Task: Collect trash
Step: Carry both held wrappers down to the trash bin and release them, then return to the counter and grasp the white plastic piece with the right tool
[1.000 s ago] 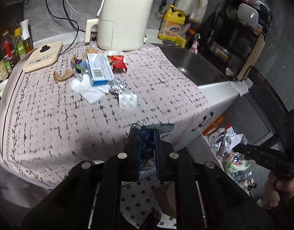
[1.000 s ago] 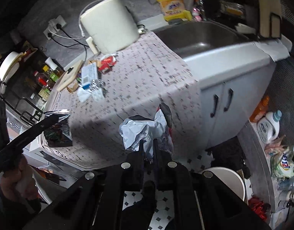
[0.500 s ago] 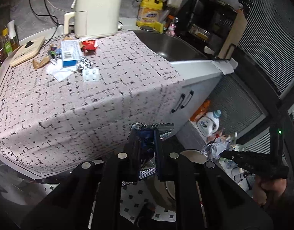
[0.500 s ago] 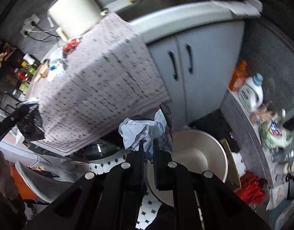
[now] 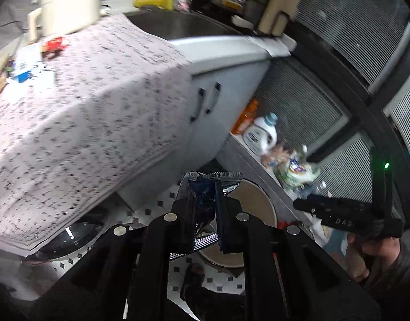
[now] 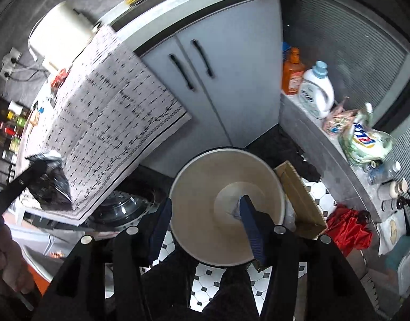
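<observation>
Left wrist view, left to right: patterned cloth [image 5: 79,107] draped over the tabletop edge; leftover trash [image 5: 28,64] at upper left; left gripper [image 5: 205,208], jaws pinching a blue foil wrapper [image 5: 205,192] above the round bin [image 5: 254,206]; right gripper [image 5: 338,214] seen side-on at right.

Right wrist view only: bin [image 6: 226,184] interior, open and cream-walled; right gripper [image 6: 205,214] jaws just spread apart, a pale scrap [image 6: 235,210] beside the right finger, contact unclear. Cardboard box [image 6: 298,198] touches the bin's right rim.
</observation>
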Demonstrator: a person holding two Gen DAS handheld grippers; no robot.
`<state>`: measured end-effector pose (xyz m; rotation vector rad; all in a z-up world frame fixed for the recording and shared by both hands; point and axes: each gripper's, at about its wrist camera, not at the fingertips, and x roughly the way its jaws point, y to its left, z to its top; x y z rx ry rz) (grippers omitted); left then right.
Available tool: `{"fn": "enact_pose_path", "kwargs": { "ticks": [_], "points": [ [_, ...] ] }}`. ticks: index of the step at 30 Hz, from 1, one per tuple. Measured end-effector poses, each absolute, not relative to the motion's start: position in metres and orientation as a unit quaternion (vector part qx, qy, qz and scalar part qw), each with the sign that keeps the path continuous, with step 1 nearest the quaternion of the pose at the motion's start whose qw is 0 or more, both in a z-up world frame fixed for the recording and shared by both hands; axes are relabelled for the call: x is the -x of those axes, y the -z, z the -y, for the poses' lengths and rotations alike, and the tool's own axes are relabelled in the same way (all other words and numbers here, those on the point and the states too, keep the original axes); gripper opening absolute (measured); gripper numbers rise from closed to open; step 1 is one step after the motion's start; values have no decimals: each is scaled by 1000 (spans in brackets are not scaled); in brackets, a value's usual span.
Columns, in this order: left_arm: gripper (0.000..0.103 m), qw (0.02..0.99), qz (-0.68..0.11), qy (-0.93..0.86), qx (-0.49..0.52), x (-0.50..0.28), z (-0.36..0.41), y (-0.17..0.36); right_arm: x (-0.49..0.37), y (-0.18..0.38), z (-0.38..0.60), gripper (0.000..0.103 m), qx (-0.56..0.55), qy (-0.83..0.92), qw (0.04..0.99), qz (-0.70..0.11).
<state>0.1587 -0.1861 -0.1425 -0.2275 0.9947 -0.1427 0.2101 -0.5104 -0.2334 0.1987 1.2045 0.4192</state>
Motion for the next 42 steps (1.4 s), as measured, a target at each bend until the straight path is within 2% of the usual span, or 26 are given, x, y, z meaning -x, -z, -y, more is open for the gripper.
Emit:
{"fn": "enact_pose_path", "kwargs": {
  "ticks": [13,15,17,18,20,25,27,29,36,42],
  "points": [
    [18,832,-516,189,78,-194,271,173,-191,200,592,58,-145,-116,832,-523],
    [26,825,-524,199,72,-198,281,178,-188,199,603,58,-151,-105,834,-521],
    [53,820,-529,205,68,-200,287,179,-185,200,611,59,-157,-97,834,-521],
    [57,821,-527,207,69,-200,288,178,-184,200,614,59,-159,-94,833,-521],
    [71,823,-524,208,69,-200,288,176,-182,201,617,65,-161,-90,834,-520],
    [78,834,-514,189,75,-200,274,167,-181,199,614,70,-160,-93,837,-515],
    [82,841,-506,175,80,-199,263,162,-183,196,608,77,-155,-99,840,-510],
    [86,849,-495,160,87,-196,251,155,-186,192,600,79,-150,-109,843,-505],
    [92,876,-460,90,116,-179,194,131,-200,167,553,93,-129,-158,854,-478],
    [96,890,-434,28,135,-162,139,112,-211,144,505,95,-119,-204,860,-453]
  ]
}}
